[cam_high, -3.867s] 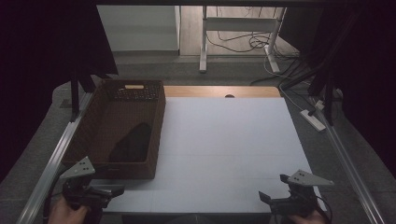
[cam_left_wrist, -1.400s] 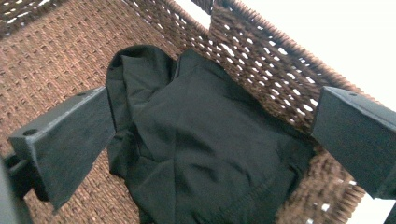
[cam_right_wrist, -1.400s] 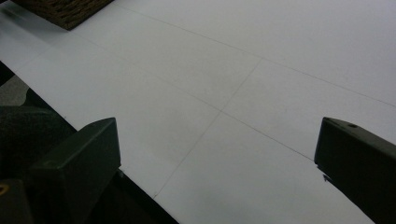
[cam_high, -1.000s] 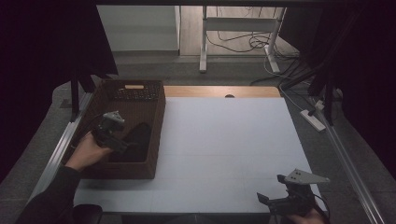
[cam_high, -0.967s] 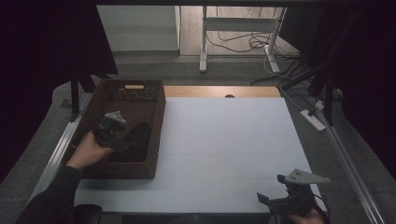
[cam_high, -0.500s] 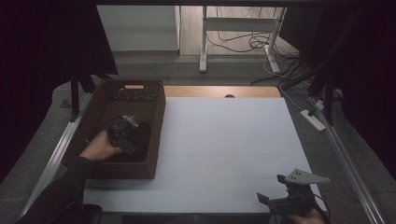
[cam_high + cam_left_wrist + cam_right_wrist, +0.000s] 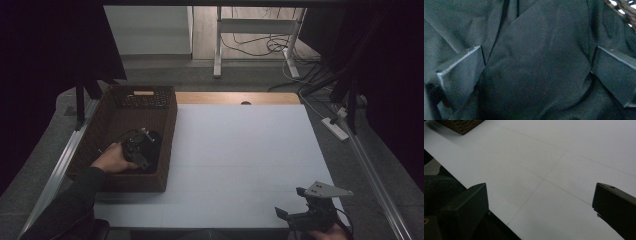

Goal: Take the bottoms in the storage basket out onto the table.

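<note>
Tabletop: the broad white tabletop [image 7: 240,150] stretches ahead of the right tongs and to the right of the left tongs; nothing lies on its bare part.
Basket: the dark brown woven rectangular basket [image 7: 167,125] stands on the left part of the tabletop, around the left tongs and well apart from the right tongs; its corner [image 7: 461,126] shows far ahead of the right tongs.
Cloth: the dark, soft, creased cloth [image 7: 536,62] lies in the bottom of the basket, right under and between the left tongs' jaws; in the high view it is a dark heap [image 7: 155,145] just beside them.
Left tongs: the left tongs [image 7: 140,150], held by the person's left hand [image 7: 112,159], are down inside the basket; in the left gripper view the jaws stand wide apart with cloth bulging between them, released and not yet pinching it.
Right tongs: the right tongs [image 7: 305,212] rest at the near right edge of the tabletop, jaws spread, holding nothing.
Progress: early, as I judge it; the reach into the basket is made, but the cloth is not yet grasped.
Left to do: clenching on a fold, lifting the cloth out and laying it on the tabletop.
</note>
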